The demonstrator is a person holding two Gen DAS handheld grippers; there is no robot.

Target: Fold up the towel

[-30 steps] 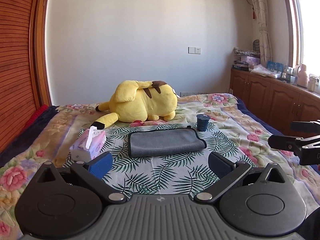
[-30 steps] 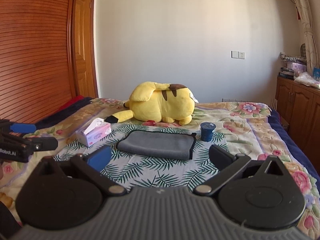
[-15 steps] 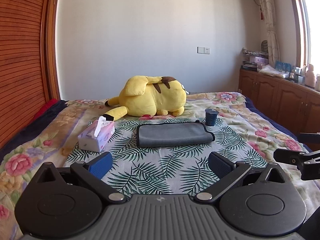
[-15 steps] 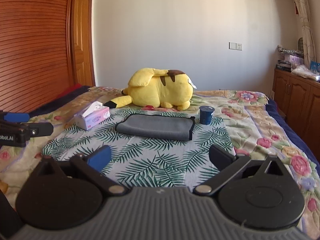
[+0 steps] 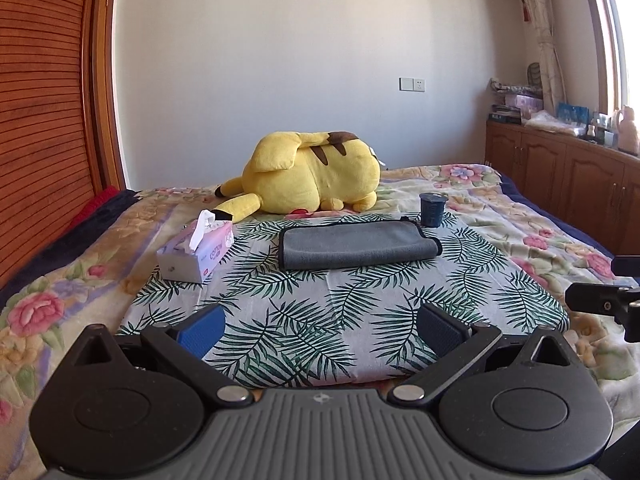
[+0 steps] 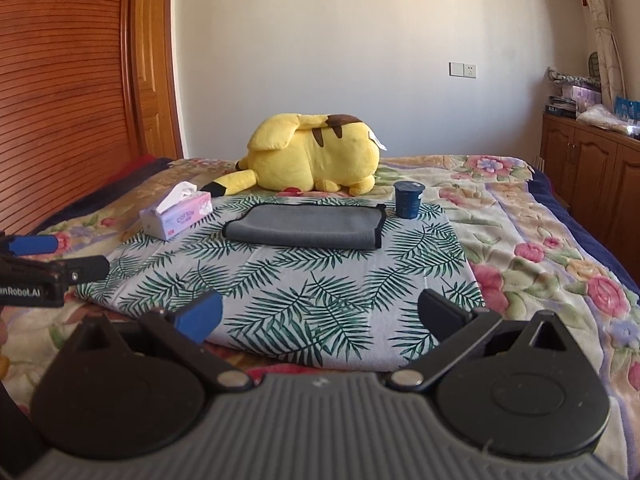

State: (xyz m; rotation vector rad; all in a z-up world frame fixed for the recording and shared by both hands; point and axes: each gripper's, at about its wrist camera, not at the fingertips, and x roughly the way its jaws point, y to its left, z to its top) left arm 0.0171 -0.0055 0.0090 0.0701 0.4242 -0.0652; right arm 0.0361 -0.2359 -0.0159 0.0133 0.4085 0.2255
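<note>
A grey towel [image 5: 356,246] with a dark edge lies folded flat on a leaf-print cloth [image 5: 320,312] on the bed; it also shows in the right wrist view [image 6: 304,227]. My left gripper [image 5: 320,330] is open and empty, well short of the towel, above the cloth's near edge. My right gripper [image 6: 320,316] is open and empty, also well back from the towel. Each gripper shows at the side of the other's view: the right one [image 5: 604,300], the left one [image 6: 48,268].
A yellow plush toy [image 5: 312,178] lies behind the towel. A tissue box [image 5: 196,250] stands left of it, a small dark blue cup [image 5: 432,209] at its right far corner. Wooden cabinets [image 5: 568,172] line the right wall, a wooden wardrobe [image 6: 72,88] the left.
Both grippers have pulled back from the towel, toward the near edge of the bed; the towel looks farther away. Both stay open. The towel has not moved.
</note>
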